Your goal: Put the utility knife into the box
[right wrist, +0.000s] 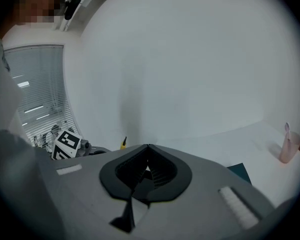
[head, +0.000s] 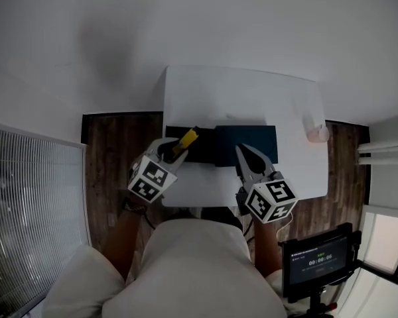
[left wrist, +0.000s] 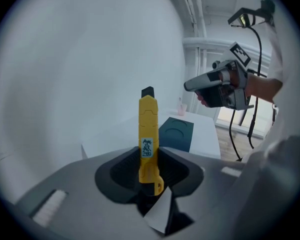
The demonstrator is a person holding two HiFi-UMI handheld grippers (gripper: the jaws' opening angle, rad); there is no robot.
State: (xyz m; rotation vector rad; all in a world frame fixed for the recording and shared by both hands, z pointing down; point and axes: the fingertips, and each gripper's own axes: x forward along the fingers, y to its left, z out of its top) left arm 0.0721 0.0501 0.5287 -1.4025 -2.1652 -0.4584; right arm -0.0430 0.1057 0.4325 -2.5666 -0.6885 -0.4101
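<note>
My left gripper [head: 174,150] is shut on a yellow utility knife [head: 188,138], whose black tip sticks out past the jaws toward the table's middle. In the left gripper view the knife [left wrist: 148,136] stands upright between the pads of the left gripper [left wrist: 150,153]. A dark teal box [head: 245,144] lies on the white table [head: 239,95] just beyond both grippers; the same box [left wrist: 176,133] shows to the right of the knife. My right gripper [head: 242,152] hovers over the box's near edge. The right gripper [right wrist: 148,146] has its jaws shut with nothing between them.
A small pink cup [head: 316,132] stands at the table's right edge. A stand-mounted screen [head: 318,260] with a timer sits low at the right over the wooden floor [head: 113,164]. White blinds [head: 26,204] fill the left side.
</note>
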